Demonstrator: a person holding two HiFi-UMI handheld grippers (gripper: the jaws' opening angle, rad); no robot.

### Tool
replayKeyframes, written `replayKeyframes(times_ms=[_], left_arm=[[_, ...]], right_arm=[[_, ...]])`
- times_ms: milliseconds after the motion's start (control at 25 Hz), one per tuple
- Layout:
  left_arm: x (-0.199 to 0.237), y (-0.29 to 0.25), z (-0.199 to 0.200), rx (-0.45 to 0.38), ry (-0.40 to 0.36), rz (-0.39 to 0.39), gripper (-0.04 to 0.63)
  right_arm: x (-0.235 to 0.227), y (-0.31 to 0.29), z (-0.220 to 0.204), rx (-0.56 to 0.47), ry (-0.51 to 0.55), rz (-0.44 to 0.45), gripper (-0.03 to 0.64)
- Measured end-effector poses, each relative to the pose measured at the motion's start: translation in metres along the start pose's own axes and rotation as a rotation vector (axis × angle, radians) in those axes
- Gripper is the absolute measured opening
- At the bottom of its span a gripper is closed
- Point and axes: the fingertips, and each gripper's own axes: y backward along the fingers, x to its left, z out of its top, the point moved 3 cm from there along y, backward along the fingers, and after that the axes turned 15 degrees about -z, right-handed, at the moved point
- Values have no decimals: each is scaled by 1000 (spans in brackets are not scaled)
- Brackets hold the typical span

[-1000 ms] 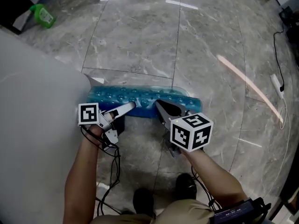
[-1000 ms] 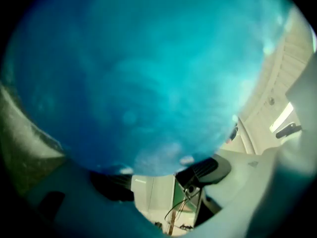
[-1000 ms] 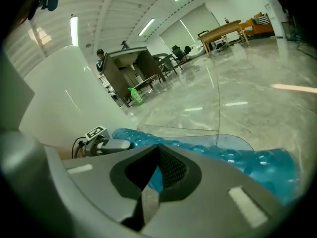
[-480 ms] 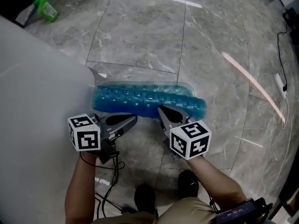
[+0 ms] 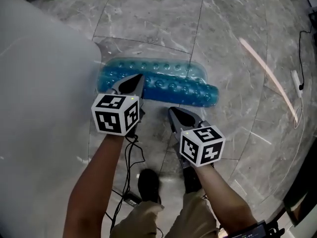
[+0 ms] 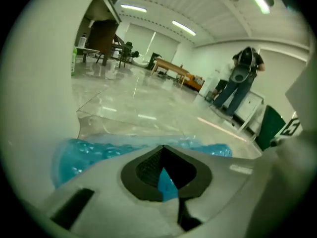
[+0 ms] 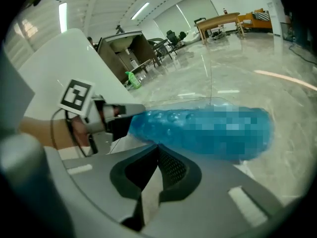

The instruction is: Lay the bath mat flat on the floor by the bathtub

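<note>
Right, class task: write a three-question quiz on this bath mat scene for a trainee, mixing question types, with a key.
1. True or false: the bath mat lies fully flat on the floor.
2. What sits between the jaws of the left gripper? A) nothing B) a sliver of the blue mat C) a cable
3. Short answer: are the jaws of the right gripper open or shut?

Key:
1. False. The mat is folded over in a thick roll.
2. B
3. Shut, with nothing held. The tip is at the mat's near edge.
</note>
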Motion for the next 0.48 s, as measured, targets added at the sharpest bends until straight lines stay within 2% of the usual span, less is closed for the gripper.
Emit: replayKeyframes(times_ms=[80, 160, 240, 360, 480], left_arm=[[5, 0, -12, 39, 8, 12, 8], [2, 7, -23, 50, 81, -7, 8], [-6, 17, -40, 77, 137, -13, 8], [-11, 31, -68, 112, 134, -6, 8], [-18, 43, -91, 75, 138, -32, 8]], right_arm=[[0, 30, -10, 7, -18, -3, 3], [-4, 56, -17, 1, -69, -17, 5], [-6, 73, -18, -11, -125, -29, 41], [-8, 85, -6, -63, -179, -54, 91], [-16, 79, 0, -124, -120, -164, 61]])
